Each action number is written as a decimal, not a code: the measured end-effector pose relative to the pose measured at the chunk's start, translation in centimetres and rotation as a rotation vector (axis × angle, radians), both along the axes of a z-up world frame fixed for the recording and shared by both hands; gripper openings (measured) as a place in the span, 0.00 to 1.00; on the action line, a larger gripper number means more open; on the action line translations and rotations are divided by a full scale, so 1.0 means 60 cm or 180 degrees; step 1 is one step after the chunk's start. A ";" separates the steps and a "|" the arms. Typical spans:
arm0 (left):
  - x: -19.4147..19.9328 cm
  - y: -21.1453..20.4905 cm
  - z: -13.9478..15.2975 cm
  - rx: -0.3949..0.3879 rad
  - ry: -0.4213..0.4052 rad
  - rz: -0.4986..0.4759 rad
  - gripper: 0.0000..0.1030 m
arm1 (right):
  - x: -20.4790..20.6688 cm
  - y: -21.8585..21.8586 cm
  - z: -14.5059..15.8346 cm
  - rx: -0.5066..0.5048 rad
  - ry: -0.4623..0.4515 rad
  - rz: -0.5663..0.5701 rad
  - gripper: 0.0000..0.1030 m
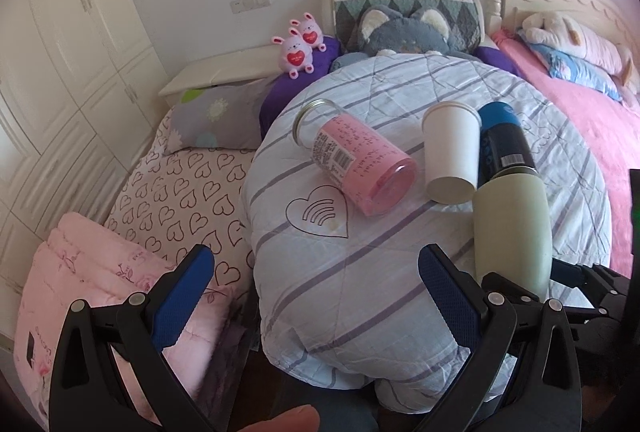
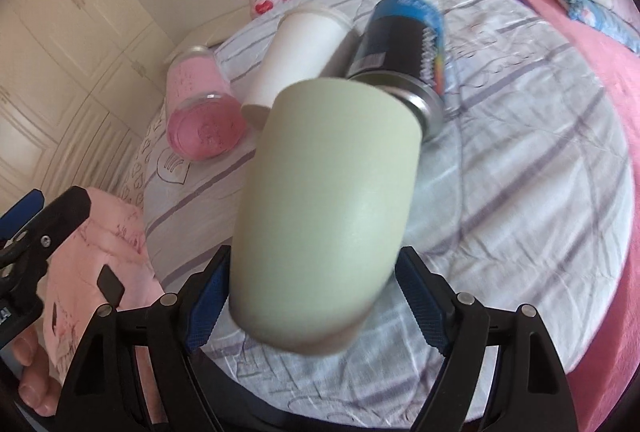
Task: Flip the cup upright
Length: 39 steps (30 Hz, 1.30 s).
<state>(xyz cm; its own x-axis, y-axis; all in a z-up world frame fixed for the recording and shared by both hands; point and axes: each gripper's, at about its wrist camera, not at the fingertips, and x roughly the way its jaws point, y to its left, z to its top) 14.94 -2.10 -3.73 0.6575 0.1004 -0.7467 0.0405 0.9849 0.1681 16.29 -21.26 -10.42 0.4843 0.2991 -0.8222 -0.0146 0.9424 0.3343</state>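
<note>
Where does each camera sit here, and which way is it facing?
Left wrist: on the open left gripper, low at the near edge of the striped quilt, facing the headboard; a fingertip shows at the bottom.
Right wrist: on the right gripper, same heading, closer; its jaws flank the green cup, though contact is unclear; fingers show lower left.
Shared: green cup, pink jar, white paper cup, blue can.
</note>
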 end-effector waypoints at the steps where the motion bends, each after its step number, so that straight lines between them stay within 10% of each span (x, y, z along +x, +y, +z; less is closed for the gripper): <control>1: -0.002 -0.002 0.001 0.0001 -0.0003 -0.0010 1.00 | -0.009 -0.002 0.008 -0.0031 -0.0045 -0.0033 0.79; 39: -0.090 -0.100 0.003 0.0039 0.0064 -0.0396 1.00 | -0.182 -0.084 0.116 -0.0798 -0.0829 -0.0816 0.79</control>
<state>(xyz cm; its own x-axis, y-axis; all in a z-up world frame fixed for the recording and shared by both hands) 9.52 -8.11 -3.52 0.6504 0.0280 -0.7590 0.1658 0.9700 0.1779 5.37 -26.29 -3.47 0.7175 -0.0507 -0.6947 0.1768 0.9780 0.1111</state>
